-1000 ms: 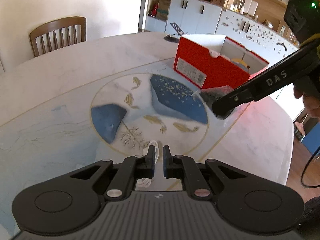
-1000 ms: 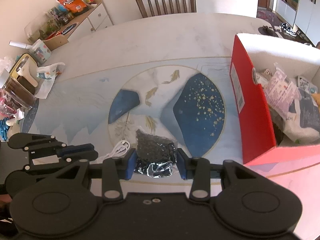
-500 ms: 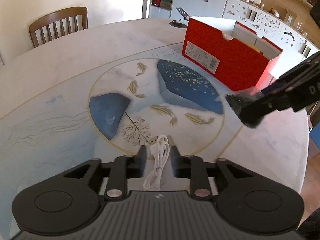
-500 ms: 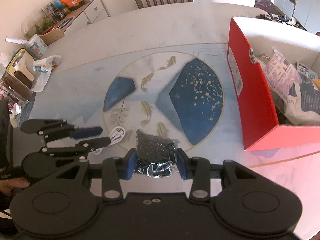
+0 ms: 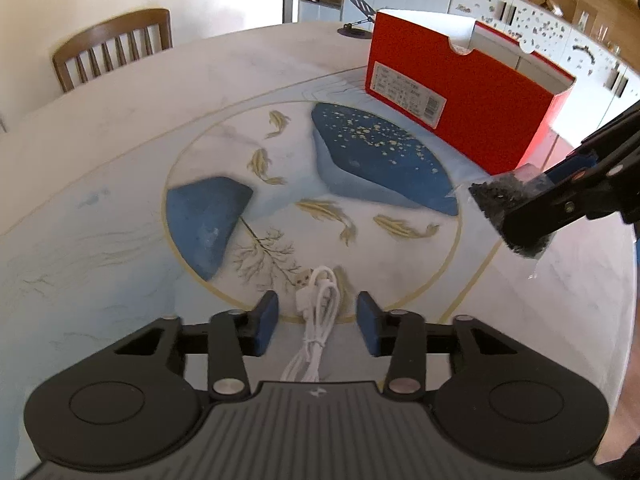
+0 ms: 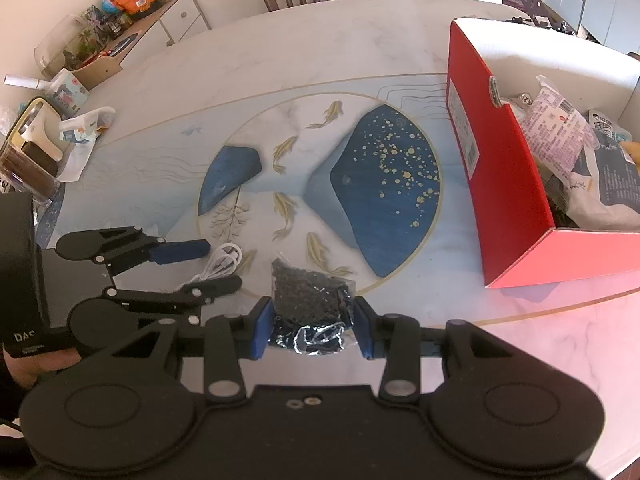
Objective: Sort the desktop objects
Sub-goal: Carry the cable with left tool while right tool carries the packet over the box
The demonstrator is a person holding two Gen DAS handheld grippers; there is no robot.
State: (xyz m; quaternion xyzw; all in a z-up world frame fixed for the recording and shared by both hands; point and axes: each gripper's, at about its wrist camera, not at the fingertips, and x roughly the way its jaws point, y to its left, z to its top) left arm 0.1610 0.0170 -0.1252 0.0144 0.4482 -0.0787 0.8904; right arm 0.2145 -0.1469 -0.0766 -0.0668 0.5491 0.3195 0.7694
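Observation:
A coiled white cable [image 5: 318, 312] lies on the marble table, between the open blue-padded fingers of my left gripper [image 5: 317, 322]; it also shows in the right wrist view [image 6: 222, 261]. My right gripper [image 6: 313, 330] is shut on a clear bag of black beads [image 6: 312, 300] and holds it above the table; the bag also shows in the left wrist view [image 5: 506, 210]. A red cardboard box [image 6: 504, 184] stands open at the right, with several snack packets [image 6: 560, 132] inside.
The round table [image 5: 120, 128] has a blue painted fish medallion in the middle. A wooden chair [image 5: 112, 46] stands behind it. A side cabinet [image 6: 120, 36] with clutter stands at the far left in the right wrist view. A black phone stand [image 5: 358, 20] sits behind the box.
My left gripper has opened from nearly shut and now straddles the white cable. My right gripper, still holding the bead bag, has drifted a little nearer the box.

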